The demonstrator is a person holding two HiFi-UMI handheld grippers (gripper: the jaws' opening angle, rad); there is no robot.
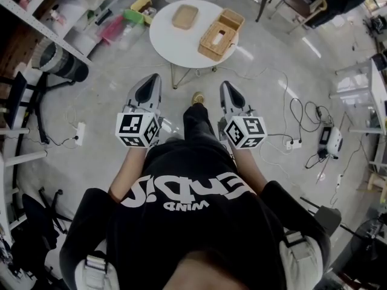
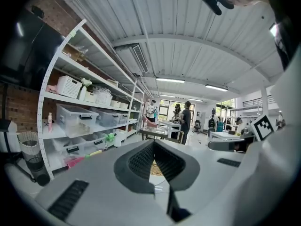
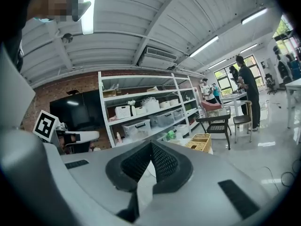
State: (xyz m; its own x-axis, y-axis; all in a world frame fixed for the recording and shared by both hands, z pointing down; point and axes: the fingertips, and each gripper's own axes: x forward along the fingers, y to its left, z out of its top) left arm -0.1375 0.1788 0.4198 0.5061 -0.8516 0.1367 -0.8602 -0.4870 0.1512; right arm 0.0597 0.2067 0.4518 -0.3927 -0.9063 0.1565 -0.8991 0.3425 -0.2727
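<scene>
Hovering shut hand-held grippers (image 1: 149, 90) (image 1: 230, 95); floor (image 1: 115, 71) before table rim (image 1: 175, 63).

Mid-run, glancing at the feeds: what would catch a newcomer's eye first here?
The left gripper and right gripper are held side by side in front of the person. Each has its jaws closed tip to tip on nothing. Ahead on the floor stands a round white table carrying a woven box and a shallow woven tray. White shelves of bins line the left wall.
</scene>
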